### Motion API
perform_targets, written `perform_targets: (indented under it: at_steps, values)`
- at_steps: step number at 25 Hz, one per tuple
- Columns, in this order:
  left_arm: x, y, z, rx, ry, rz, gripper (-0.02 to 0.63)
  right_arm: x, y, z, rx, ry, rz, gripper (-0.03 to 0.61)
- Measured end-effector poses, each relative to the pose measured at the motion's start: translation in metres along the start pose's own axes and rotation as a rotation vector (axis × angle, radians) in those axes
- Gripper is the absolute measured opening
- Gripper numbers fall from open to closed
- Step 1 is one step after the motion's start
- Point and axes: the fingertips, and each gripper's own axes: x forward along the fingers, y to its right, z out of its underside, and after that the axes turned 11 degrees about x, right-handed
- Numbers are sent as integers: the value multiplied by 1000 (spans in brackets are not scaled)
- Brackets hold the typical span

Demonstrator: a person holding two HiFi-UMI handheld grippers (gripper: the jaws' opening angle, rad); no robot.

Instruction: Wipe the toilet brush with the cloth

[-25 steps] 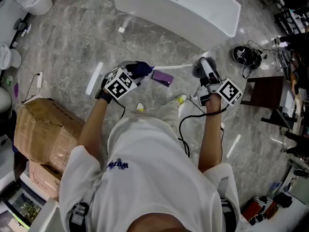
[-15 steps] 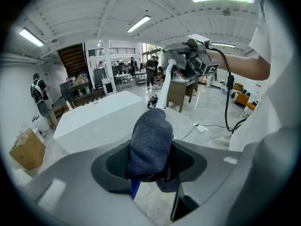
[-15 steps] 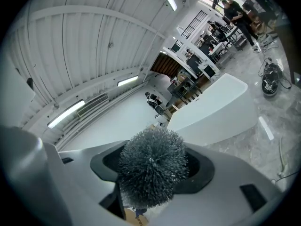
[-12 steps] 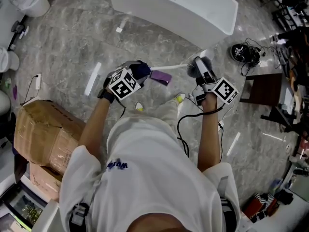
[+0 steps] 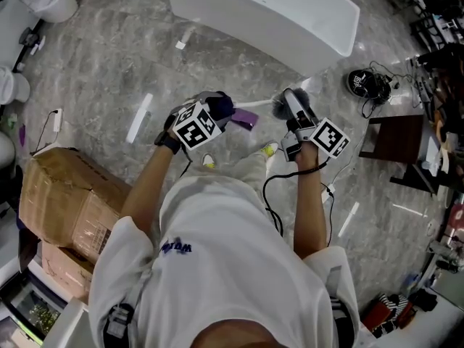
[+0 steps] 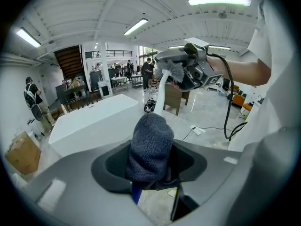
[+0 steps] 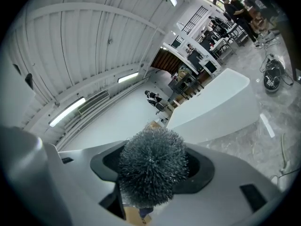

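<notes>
Head view alone shows the toilet brush (image 5: 255,102) spanning both tools. Right tool (image 5: 288,106) clenched at its bristle head; right gripper view shows only bristles. Left tool (image 5: 217,111) grasps dark cloth (image 6: 150,147) on the handle.

the head view looks steeply down from above, with the white tub (image 5: 290,20) along its top edge. the left gripper view sits close behind the cloth (image 6: 150,147) and faces out toward the tub, with the right gripper (image 6: 181,69) above the tub. the right gripper view, tilted, sits close behind the toilet brush (image 7: 151,171), with the tub beyond. all three views share the tub.
</notes>
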Motion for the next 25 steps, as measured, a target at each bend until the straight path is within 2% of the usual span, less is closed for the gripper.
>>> perform_targets:
  at_steps: [5, 10, 15, 25]
  values:
    - [10, 9, -26, 24, 35, 34, 212, 11, -3, 23, -3, -40, -2, 282]
    - [19, 15, -44, 0, 56, 62, 207, 19, -9, 41, -44, -79, -12, 282]
    - [22, 17, -53, -35, 60, 79, 196, 25, -13, 54, -44, -98, -23, 282]
    - [32, 29, -66, 30, 41, 104, 192, 25, -7, 72, 7, -114, -22, 282]
